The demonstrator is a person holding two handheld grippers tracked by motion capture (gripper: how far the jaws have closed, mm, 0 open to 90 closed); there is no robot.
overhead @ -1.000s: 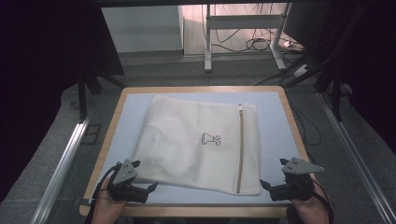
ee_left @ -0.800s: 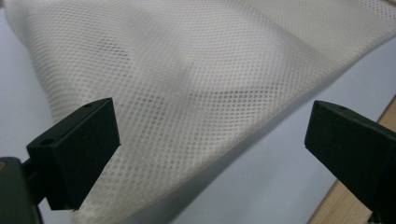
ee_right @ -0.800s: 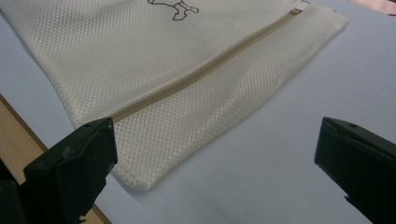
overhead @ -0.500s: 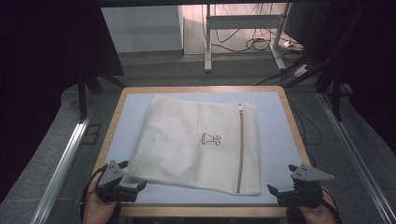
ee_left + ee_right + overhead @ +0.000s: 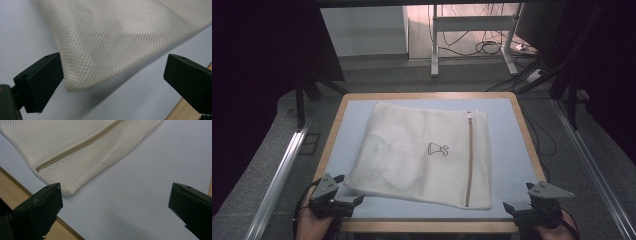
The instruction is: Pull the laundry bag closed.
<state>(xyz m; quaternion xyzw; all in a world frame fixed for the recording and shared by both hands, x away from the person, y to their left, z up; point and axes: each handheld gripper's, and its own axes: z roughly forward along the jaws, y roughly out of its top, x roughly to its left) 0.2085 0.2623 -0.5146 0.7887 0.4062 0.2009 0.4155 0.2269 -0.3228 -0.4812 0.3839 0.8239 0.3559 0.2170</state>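
A: Quick rundown, big stuff first?

B: Table (image 5: 512,150), wood rim w/ pale blue top. Flat on it, roughly centre: white mesh laundry bag (image 5: 412,150), slightly skewed, zipper (image 5: 469,160) running along its right side, small printed logo (image 5: 437,149) mid-bag.

A: Grippers?

B: Both at the near edge. Left gripper (image 5: 346,202) sits just beside the bag's near-left corner, jaws spread wide, nothing pinched. In the left gripper view that corner (image 5: 71,86) lies between the jaws, close to one of them. Right gripper (image 5: 515,210) is off the near-right corner, also spread, holding nothing; in the right gripper view the bag corner (image 5: 66,190) is near one jaw, bare blue top under the rest.

A: Risks from here?

B: My guess: mesh is thin & limp, so a shallow close could grab just the top layer, or slip off. Left corner's off-centre in the jaws, so closing as-is may just nudge it away. Right one's further out, prob. needs to move in first. Uneven pulls would bunch the bag or snag the zipper.
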